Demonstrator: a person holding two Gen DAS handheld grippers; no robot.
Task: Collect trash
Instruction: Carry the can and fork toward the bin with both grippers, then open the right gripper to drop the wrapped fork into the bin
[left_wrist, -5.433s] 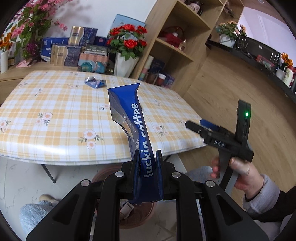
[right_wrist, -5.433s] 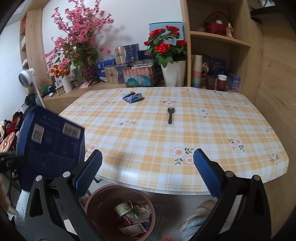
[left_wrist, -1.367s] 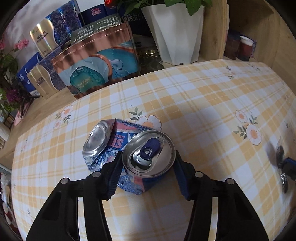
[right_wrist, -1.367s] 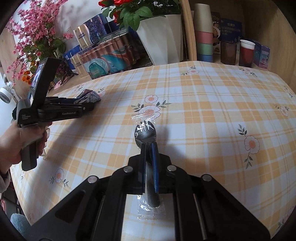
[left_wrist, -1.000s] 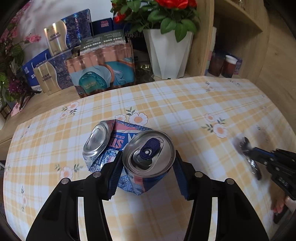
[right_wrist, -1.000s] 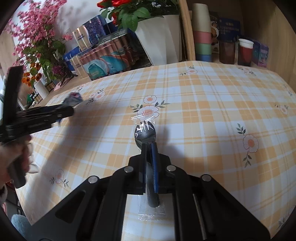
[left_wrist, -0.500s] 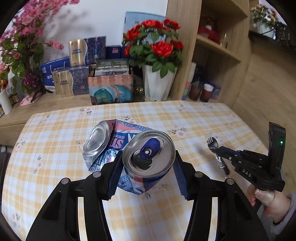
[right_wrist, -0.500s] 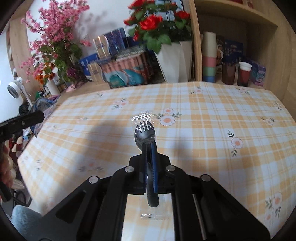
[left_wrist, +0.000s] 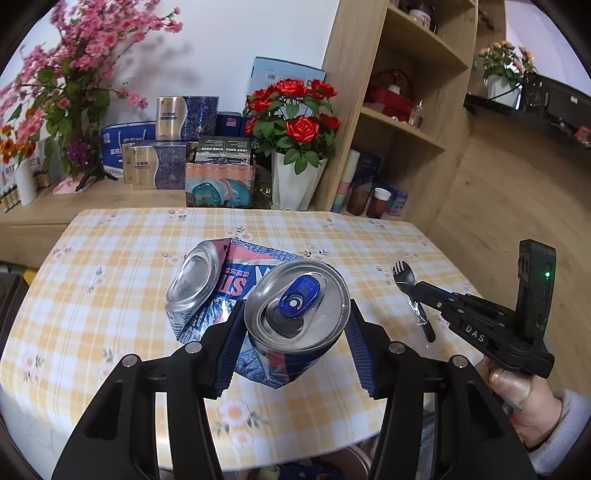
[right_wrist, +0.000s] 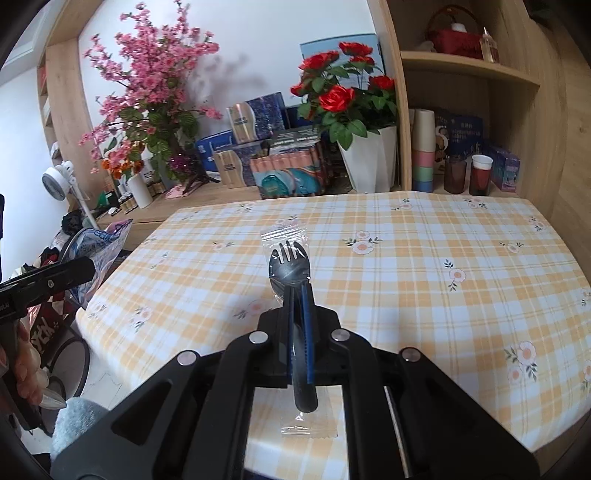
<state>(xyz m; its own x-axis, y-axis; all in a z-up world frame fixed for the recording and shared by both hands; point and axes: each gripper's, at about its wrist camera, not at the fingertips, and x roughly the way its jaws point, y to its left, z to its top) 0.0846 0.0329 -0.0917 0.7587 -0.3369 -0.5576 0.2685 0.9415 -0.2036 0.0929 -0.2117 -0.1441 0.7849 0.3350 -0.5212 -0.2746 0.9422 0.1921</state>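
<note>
My left gripper (left_wrist: 293, 332) is shut on a crushed blue and silver drink can (left_wrist: 295, 302), held above the near edge of the checked table (left_wrist: 110, 266). The can also shows at the left of the right wrist view (right_wrist: 98, 245). My right gripper (right_wrist: 299, 306) is shut on a black plastic spork in a clear wrapper (right_wrist: 290, 266), held above the table's near side. In the left wrist view the right gripper (left_wrist: 419, 286) with the spork (left_wrist: 404, 275) is at the right. The rim of a brown trash bin (left_wrist: 354, 456) shows below the table edge.
Behind the table stand a white pot of red roses (left_wrist: 295, 181), gift boxes (left_wrist: 218, 181) and pink blossoms (right_wrist: 147, 74) on a low wooden counter. A wooden shelf unit (left_wrist: 399, 110) with cups (right_wrist: 480, 173) is at the right. A small white fan (right_wrist: 55, 181) stands far left.
Both grippers have lifted off the table and pulled back toward its near edge, the left with the can, the right with the spork. Earlier the left held a blue coffee bag.
</note>
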